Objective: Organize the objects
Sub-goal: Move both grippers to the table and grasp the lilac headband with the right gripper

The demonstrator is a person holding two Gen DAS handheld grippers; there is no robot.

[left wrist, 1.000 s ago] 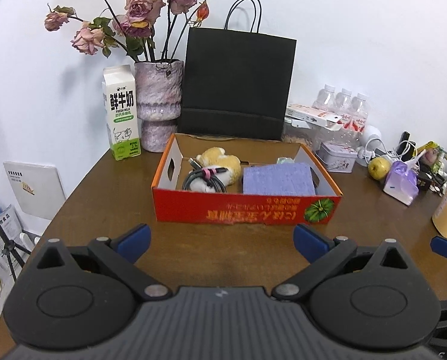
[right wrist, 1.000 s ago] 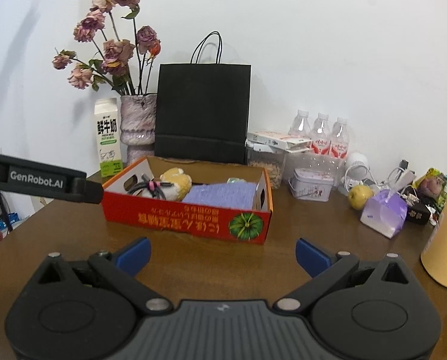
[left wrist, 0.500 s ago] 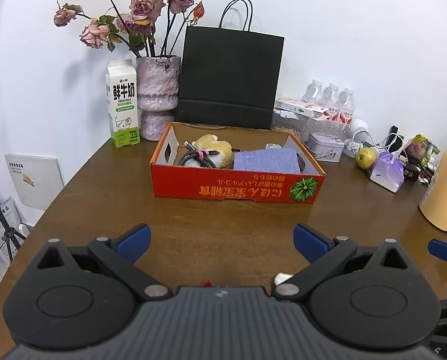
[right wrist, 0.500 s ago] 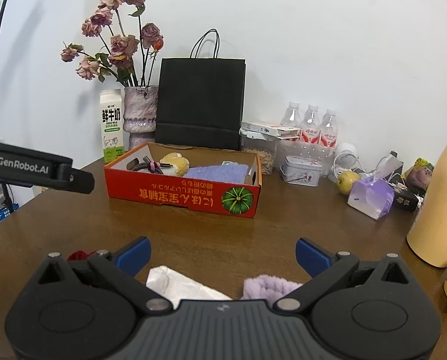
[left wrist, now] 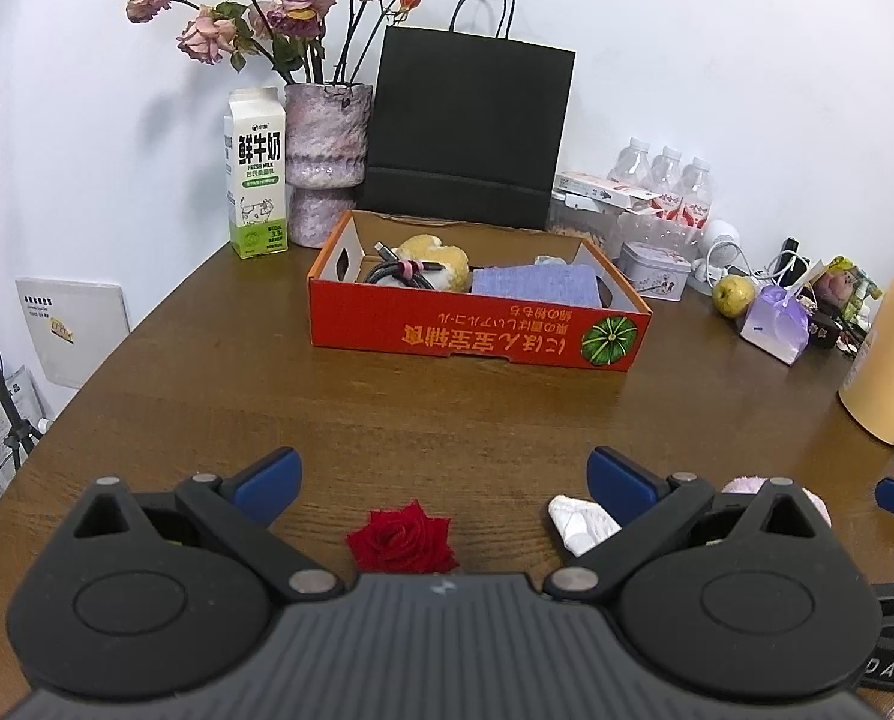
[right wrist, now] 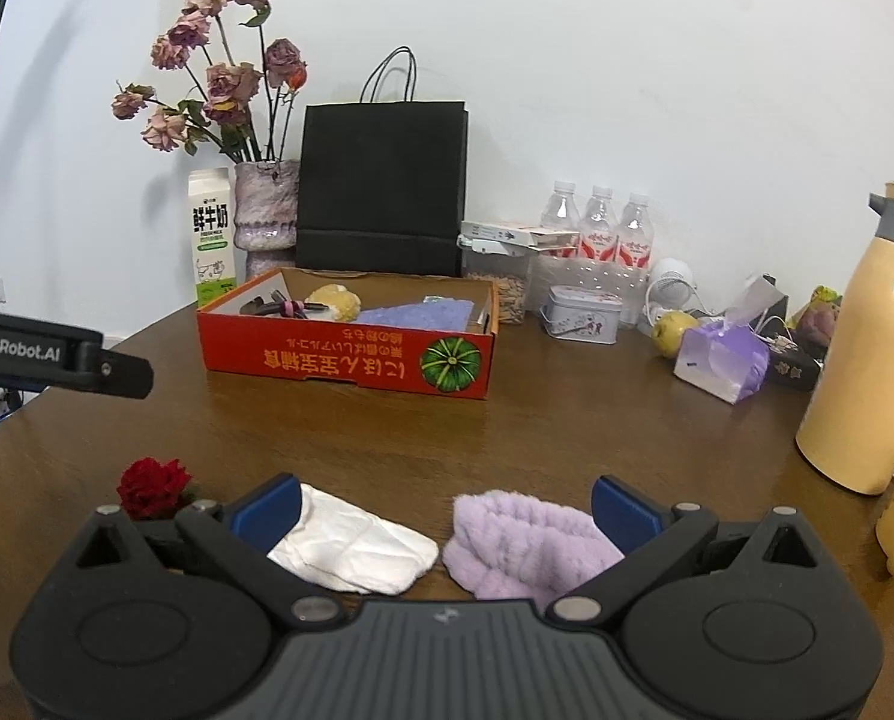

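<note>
**Loose items near edge, box half filled: pick-up stage**

Nearest: left gripper (left wrist: pixel 441 468), jaws spread wide, holding nothing, poised over a red rose head (left wrist: pixel 402 540) lying between its fingers. Right gripper (right wrist: pixel 444 501), likewise released and empty, sits low over a folded white cloth (right wrist: pixel 357 549) and a fluffy lilac cloth (right wrist: pixel 525 549), the two just beside each other on the wooden table (right wrist: pixel 507 420).

Mid-table: red cardboard box (left wrist: pixel 477 336), already containing a coiled cable, a yellow plush and a purple sponge.

Far: milk carton, vase of dried roses, black paper bag.

Judgement: three items await boxing. Next move calls for lowering one gripper, closing on its item, then carrying it to the box's free space.
</note>
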